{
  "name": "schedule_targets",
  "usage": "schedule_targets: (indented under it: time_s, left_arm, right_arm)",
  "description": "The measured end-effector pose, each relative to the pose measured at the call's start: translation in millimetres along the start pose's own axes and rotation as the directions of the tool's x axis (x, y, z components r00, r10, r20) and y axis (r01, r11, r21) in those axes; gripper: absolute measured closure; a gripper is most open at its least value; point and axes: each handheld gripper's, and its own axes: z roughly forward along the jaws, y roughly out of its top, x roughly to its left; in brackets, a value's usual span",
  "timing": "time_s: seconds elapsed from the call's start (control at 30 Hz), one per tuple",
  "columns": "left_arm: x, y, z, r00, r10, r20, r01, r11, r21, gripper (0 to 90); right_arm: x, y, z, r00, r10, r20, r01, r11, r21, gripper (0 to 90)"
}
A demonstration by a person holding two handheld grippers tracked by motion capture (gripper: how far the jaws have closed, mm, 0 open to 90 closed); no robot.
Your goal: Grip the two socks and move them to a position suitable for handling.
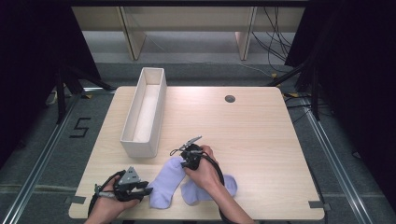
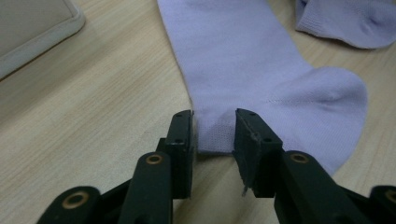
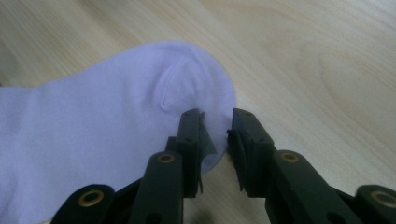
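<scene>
Two hands come in at the near edge of the desk [image 1: 261, 121], each holding a gripper. Left gripper [image 1: 145, 190] lies low at the near left, its fingers [image 2: 183, 135] standing either side of one end edge of a lilac sock [image 1: 166, 184]; a fold of the fabric sits between them, though whether the pads press on it cannot be told. Right gripper [image 1: 187, 161] points down at the far rounded end of the same sock, with a small gap between its fingers [image 3: 247, 135] and the sock's edge lying in the gap, not clearly pinched. Socks number two: the second sock [image 1: 219, 186] lies just to the right, partly under the right forearm. One long white box [image 1: 140, 140] stands at the left, open on top.
</scene>
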Motion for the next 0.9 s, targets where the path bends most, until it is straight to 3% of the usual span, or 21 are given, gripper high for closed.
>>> schedule_targets:
  time_s: [0.13, 0.23, 0.27, 0.33, 0.37, 0.43, 0.53, 0.63, 0.67, 0.83, 0.9]
  left_arm:
    - [-0.2, 1.4, 1.5, 0.9991, -0.037, 0.023, 0.037, 0.9993, -0.003, 71.1]
    - [1.3, 2.4, 1.8, 0.999, -0.033, 0.028, 0.033, 0.9994, 0.009, 75.1]
    - [0.8, 2.8, 2.5, 0.9977, -0.051, 0.044, 0.05, 0.9987, 0.005, 79.7]
    - [0.6, 3.1, 2.9, 0.9969, -0.064, 0.045, 0.064, 0.998, 0.002, 82.0]
    - [0.8, 3.1, 3.2, 0.9961, -0.077, 0.043, 0.077, 0.997, 0.001, 82.6]
    - [1.0, 2.7, 3.2, 0.9951, -0.086, 0.05, 0.086, 0.9963, -0.006, 83.9]
    - [1.2, 2.0, 2.4, 0.9953, -0.086, 0.045, 0.086, 0.9962, -0.011, 85.1]
    - [1.5, 1.8, 1.7, 0.9952, -0.092, 0.035, 0.092, 0.9955, -0.021, 85.6]
    - [2.0, 2.2, 0.8, 0.9948, -0.095, 0.037, 0.096, 0.995, -0.03, 85.7]
    - [3.7, 6.6, -6.3, 0.9969, -0.075, 0.022, 0.077, 0.9955, -0.056, 85.9]
    - [3.8, 9.1, -9.6, 0.9981, -0.059, 0.017, 0.06, 0.9965, -0.059, 86.0]
  right_arm:
    - [-0.9, -2.2, 1.1, 0.9997, -0.025, 0.003, 0.025, 1.0, -0.012, 77.4]
    - [-0.5, -1.8, 1.9, 0.9991, -0.043, -0.008, 0.043, 0.999, -0.017, 81.9]
    - [1.9, -1.3, 0.6, 1.0, -0.003, -0.009, 0.003, 1.0, 0.012, 84.4]
    - [-0.5, -1.1, 2.1, 0.9993, -0.029, -0.025, 0.029, 1.0, -0.009, 85.5]
    - [2.1, -1.3, 0.6, 0.9996, 0.018, -0.021, -0.018, 1.0, 0.016, 85.9]
    - [-0.5, -1.2, 1.9, 0.9995, -0.017, -0.027, 0.016, 1.0, -0.01, 86.8]
    - [-0.8, -1.1, 1.6, 0.9996, -0.011, -0.027, 0.011, 1.0, -0.01, 87.4]
    - [1.3, -1.5, -0.8, 0.9992, 0.029, -0.029, -0.029, 1.0, 0.0, 87.8]
    - [-1.1, -1.1, -0.8, 0.9996, -0.007, -0.027, 0.006, 1.0, -0.031, 87.9]
    - [1.2, 0.2, -10.9, 0.9987, 0.041, -0.028, -0.042, 0.999, -0.034, 88.0]
    - [0.3, 0.2, -13.2, 0.9994, 0.019, -0.03, -0.02, 0.998, -0.054, 88.1]
